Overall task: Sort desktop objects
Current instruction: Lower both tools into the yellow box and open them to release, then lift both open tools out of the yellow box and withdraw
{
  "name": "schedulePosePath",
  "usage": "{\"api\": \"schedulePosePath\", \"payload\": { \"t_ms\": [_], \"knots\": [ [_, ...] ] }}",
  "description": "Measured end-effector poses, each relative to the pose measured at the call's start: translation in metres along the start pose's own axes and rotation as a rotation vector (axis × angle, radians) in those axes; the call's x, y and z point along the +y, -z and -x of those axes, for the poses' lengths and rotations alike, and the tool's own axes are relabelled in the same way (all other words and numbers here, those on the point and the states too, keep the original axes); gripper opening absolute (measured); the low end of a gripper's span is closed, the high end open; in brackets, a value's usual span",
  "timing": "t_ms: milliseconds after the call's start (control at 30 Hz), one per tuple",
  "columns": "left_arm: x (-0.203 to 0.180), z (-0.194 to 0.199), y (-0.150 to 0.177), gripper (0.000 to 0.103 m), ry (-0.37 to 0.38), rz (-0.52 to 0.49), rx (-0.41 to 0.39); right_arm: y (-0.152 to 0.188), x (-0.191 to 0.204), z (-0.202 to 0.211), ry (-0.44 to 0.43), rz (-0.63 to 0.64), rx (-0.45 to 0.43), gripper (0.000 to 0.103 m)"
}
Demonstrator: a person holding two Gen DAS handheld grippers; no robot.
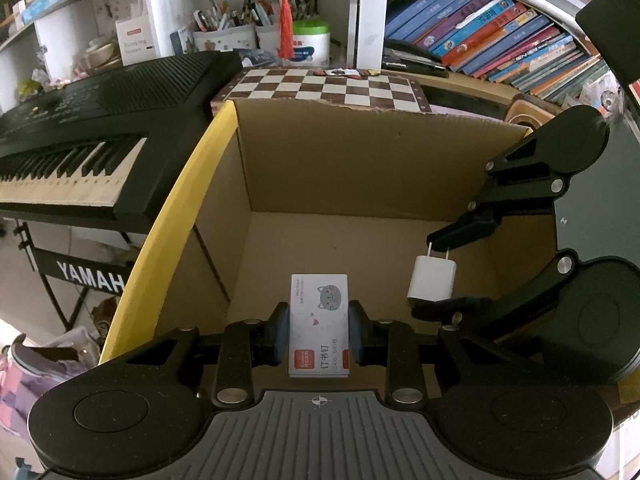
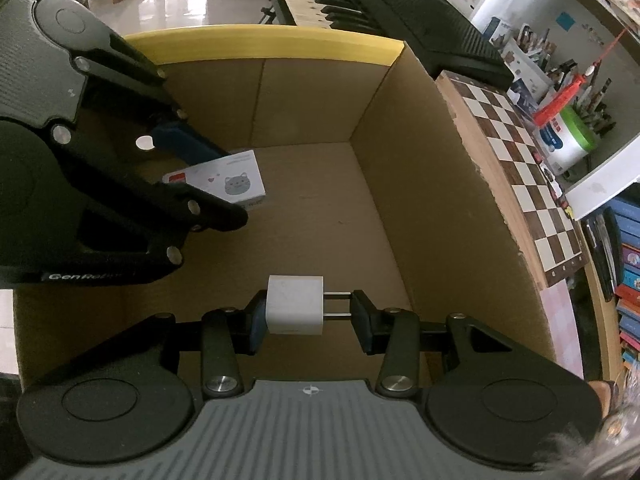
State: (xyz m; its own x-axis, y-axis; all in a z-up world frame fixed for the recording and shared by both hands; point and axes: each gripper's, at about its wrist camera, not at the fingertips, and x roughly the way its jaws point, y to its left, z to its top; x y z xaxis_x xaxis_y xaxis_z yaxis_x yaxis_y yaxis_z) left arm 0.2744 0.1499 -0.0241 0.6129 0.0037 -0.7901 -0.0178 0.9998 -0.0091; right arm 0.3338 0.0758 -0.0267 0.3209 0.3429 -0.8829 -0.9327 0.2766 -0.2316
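My left gripper [image 1: 319, 330] is shut on a small white staple box [image 1: 319, 324] with a grey cat picture, held inside an open cardboard box [image 1: 360, 160]. My right gripper [image 2: 308, 312] is shut on a white plug charger [image 2: 295, 311], one finger on its body and the other on its prongs, also inside the cardboard box [image 2: 304, 92]. In the left wrist view the right gripper [image 1: 456, 272] holds the charger [image 1: 432, 278] at the right. In the right wrist view the left gripper [image 2: 216, 178] holds the staple box [image 2: 228, 180] at the left.
A black Yamaha keyboard [image 1: 80, 132] stands left of the box. A chessboard [image 1: 324, 88] lies behind it, with pen holders [image 1: 224, 32], a green-lidded tub [image 1: 310, 40] and a row of books [image 1: 500, 40] on the shelves beyond. The box's left flap [image 1: 172, 220] is yellow.
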Motion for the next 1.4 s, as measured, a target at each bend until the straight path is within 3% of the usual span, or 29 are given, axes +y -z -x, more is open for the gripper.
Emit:
{"api": "schedulePosePath", "payload": {
  "t_ms": [200,267,333,467,567,733,933,1167,1400],
  "knots": [
    [0.001,0.000,-0.001,0.031,0.005,0.016,-0.008,0.000,0.001,-0.001,0.000,0.005,0.009,0.041],
    [0.002,-0.001,-0.001,0.034,0.008,0.021,-0.008,0.000,0.001,0.000,-0.005,-0.001,-0.002,0.044],
    [0.001,0.001,-0.001,0.043,0.016,0.025,-0.023,0.000,0.000,0.000,-0.005,-0.008,-0.007,0.045],
    [-0.001,0.010,-0.002,0.047,0.016,0.016,-0.062,0.002,-0.002,0.004,-0.002,-0.030,-0.039,0.056],
    [-0.004,0.021,-0.003,0.050,0.008,0.013,-0.101,0.006,-0.003,0.010,0.021,-0.058,-0.063,0.057],
    [-0.009,0.047,-0.004,0.066,-0.010,0.011,-0.180,0.016,-0.007,0.035,0.069,-0.139,-0.142,0.060],
    [-0.013,0.081,0.001,0.076,-0.038,0.030,-0.282,0.034,-0.011,0.080,0.130,-0.274,-0.257,0.064],
    [-0.025,0.117,0.016,0.082,-0.081,0.002,-0.386,0.062,0.000,0.130,0.193,-0.427,-0.389,0.065],
    [-0.033,0.155,0.038,0.085,-0.095,0.010,-0.468,0.093,0.030,0.175,0.317,-0.523,-0.490,0.066]
  ]
}}
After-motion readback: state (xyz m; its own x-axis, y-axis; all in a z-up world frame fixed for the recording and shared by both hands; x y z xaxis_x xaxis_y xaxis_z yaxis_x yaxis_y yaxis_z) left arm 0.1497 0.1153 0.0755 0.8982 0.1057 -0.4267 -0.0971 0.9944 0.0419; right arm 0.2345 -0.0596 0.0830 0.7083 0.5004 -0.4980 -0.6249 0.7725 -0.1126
